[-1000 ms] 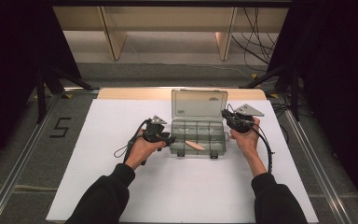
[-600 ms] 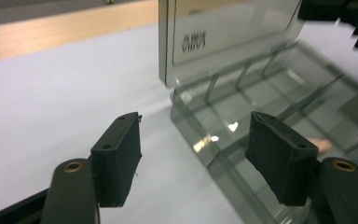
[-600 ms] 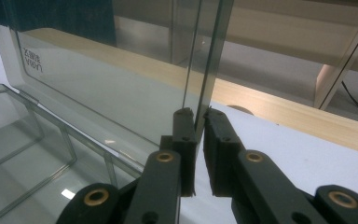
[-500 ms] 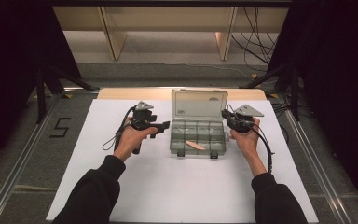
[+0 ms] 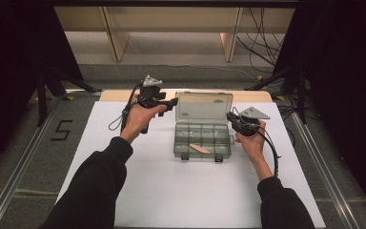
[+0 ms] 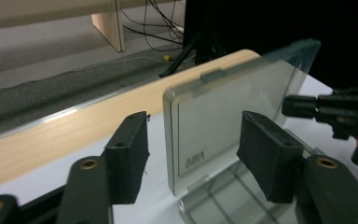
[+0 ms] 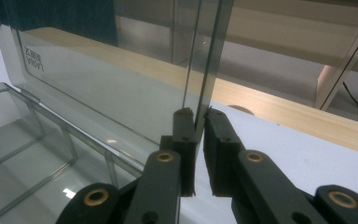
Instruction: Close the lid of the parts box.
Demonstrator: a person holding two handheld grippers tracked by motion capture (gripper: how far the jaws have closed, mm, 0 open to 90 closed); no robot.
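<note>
Box (image 5: 202, 138) sits mid-table, lid (image 5: 205, 107) up, pinched by your right gripper (image 7: 199, 116); left gripper (image 6: 193, 154) open, empty, just closing slightly. Orange piece (image 5: 199, 148) inside; shutting left.

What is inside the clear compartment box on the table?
One flat orange-tan piece lies in a front compartment of the box. The other compartments look empty; the raised lid hides nothing inside.

The left gripper (image 5: 171, 101) is now higher and farther back than before, level with the left edge of the raised lid (image 5: 204, 109), its jaws having just been closing, nothing between them.
</note>
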